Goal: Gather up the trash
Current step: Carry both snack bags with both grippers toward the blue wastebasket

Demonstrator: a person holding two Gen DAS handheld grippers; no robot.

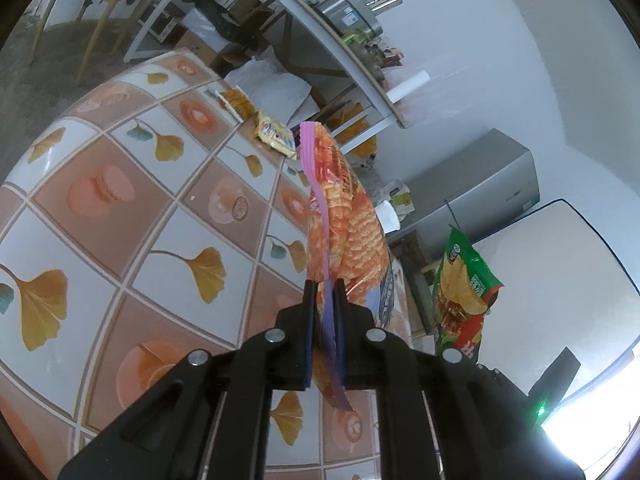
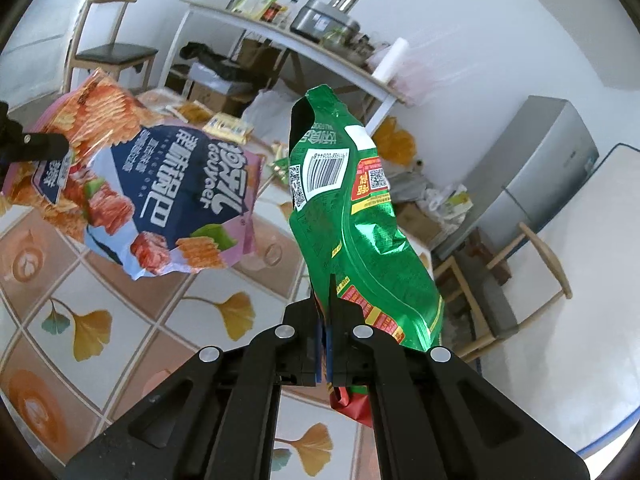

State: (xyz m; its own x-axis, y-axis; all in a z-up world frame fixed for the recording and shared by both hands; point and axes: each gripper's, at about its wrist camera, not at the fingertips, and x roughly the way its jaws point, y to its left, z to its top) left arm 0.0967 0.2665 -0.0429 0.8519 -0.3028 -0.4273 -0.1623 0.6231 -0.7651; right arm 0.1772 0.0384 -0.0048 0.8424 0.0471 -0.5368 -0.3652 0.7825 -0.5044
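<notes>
I am holding both bags clear of the table: left gripper clamping the crinkled orange-and-purple foil crisp bag, right gripper clamping the crumpled green foil crisp bag. Next I need a bin; none is showing.

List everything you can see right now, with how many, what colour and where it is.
Orange chip bag: one, orange, pink and navy, held up above the table in the left gripper.
Green chip bag: one, green with red print, held up in the right gripper.
Yellow wrapper: one, yellow, lying at the table's far edge.
Table: one, tiled pattern of orange cups and yellow leaves, below both bags.
Chair: one, wooden with dark seat, far left.
Shelf: one, white, cluttered, along the far wall.
Fridge: one, grey, at right.
Left gripper: one, black, shut on the orange chip bag.
Right gripper: one, black, shut on the green chip bag.
</notes>
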